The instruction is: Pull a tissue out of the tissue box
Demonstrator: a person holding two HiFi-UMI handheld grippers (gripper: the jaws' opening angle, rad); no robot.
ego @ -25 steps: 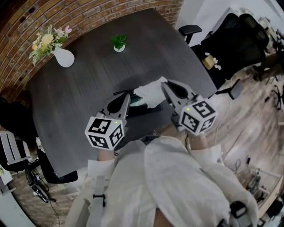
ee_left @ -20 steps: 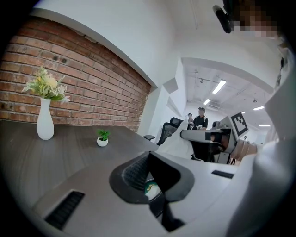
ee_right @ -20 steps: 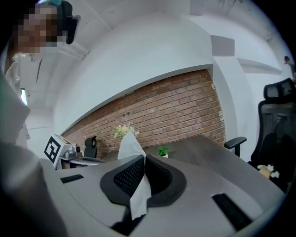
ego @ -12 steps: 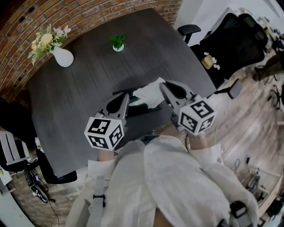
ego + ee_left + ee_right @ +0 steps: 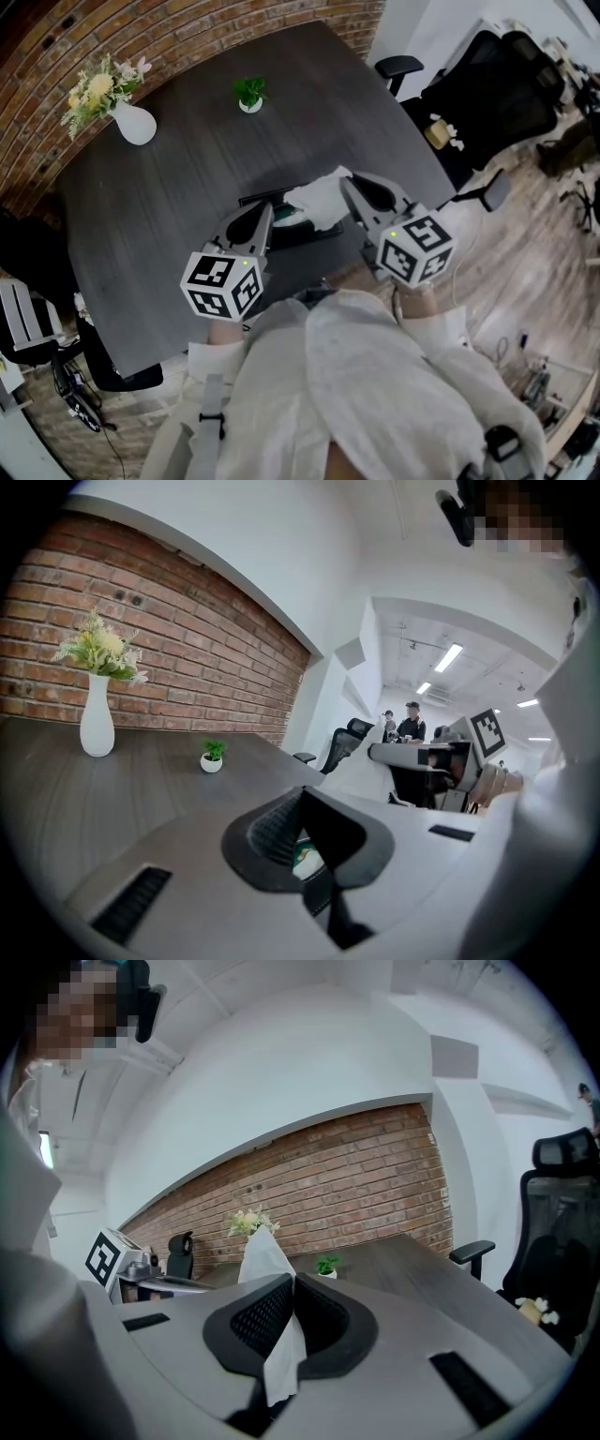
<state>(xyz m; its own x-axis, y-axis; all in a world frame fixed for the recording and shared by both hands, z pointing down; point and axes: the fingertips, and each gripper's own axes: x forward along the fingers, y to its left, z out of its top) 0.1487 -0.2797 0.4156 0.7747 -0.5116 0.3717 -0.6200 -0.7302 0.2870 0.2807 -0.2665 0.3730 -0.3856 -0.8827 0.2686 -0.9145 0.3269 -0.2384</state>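
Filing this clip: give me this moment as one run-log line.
left hand-held gripper: shut, at tissue box | right hand-held gripper: shut on tissue | tissue: standing up over box

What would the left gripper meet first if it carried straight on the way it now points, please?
Most likely the flat dark tissue box with its green-and-white top, lying right before the shut fingers of the left gripper; whether they touch is unclear.

Right tongs (image 5: pixel 289 1284) tight on white tissue (image 5: pixel 263 1252), apparently flowers (image 5: pixel 246 1222) behind.
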